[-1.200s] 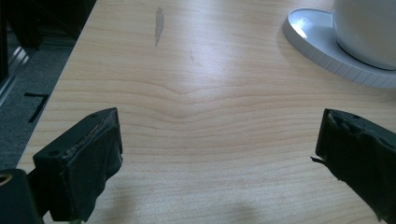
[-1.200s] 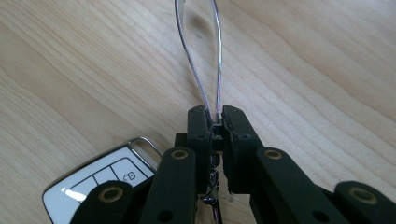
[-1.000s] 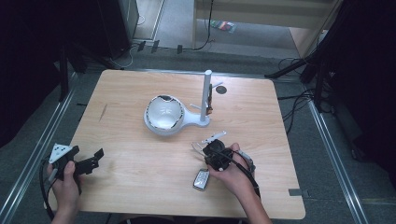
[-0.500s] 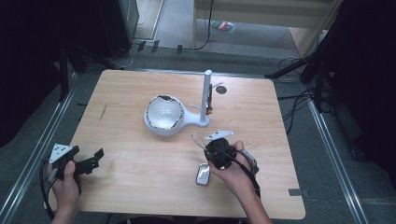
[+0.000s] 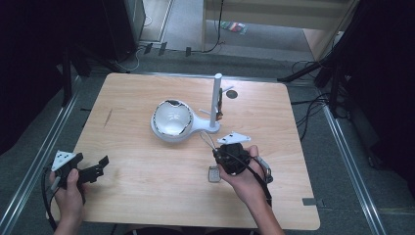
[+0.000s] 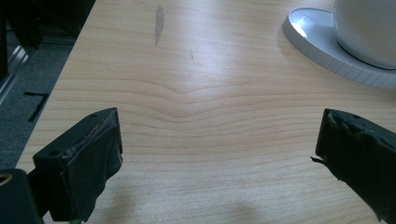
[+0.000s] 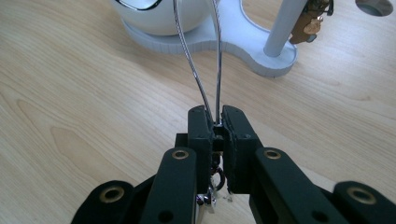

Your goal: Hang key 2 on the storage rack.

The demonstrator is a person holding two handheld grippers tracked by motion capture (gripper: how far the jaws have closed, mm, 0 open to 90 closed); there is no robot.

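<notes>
Light was even and fairly bright on the wooden table [image 5: 147, 196] in the high view, while the surroundings fell off to near black at both sides. That view was soft, with little fine detail. The left gripper view was sharp on the wood grain, with a pale sheen across the middle of the board and a faint shadow at the bottom edge. In the right gripper view glare ran along the wire loop [image 7: 205, 56]; the white stand [image 7: 243, 42] behind looked slightly soft.
</notes>
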